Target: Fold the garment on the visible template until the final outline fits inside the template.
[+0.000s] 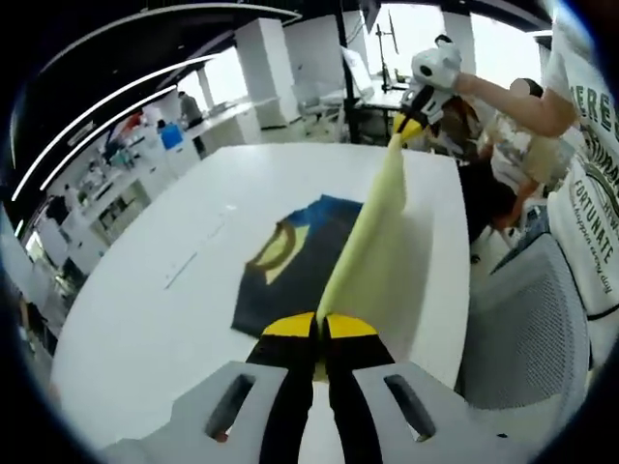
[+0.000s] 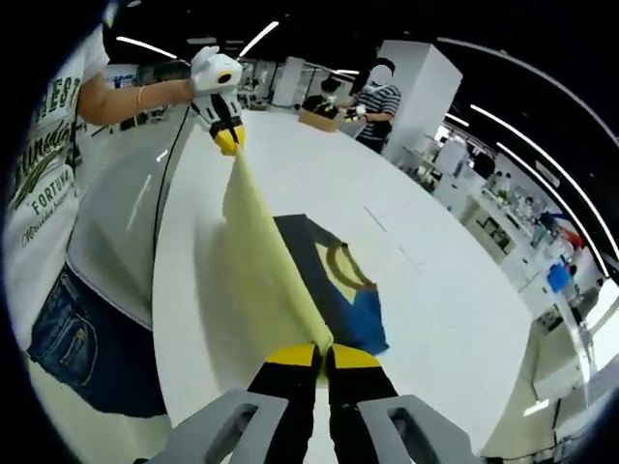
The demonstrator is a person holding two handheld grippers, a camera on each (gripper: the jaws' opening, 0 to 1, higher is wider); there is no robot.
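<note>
While the T-shirt [image 1: 300,261] lies partly on the white table [image 1: 145,300], its yellow panel (long axis gripper to gripper) stretches taut between the left gripper [image 1: 320,327] and right gripper [image 2: 323,356], each clenched on an edge.

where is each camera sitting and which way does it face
Left gripper view: rides the left gripper, facing along the lifted yellow garment to the right gripper; person's arm and shirt show.
Right gripper view: rides the right gripper, facing back to the left gripper; shirt and shorts show.
Shared: garment, white table, dark template.
</note>
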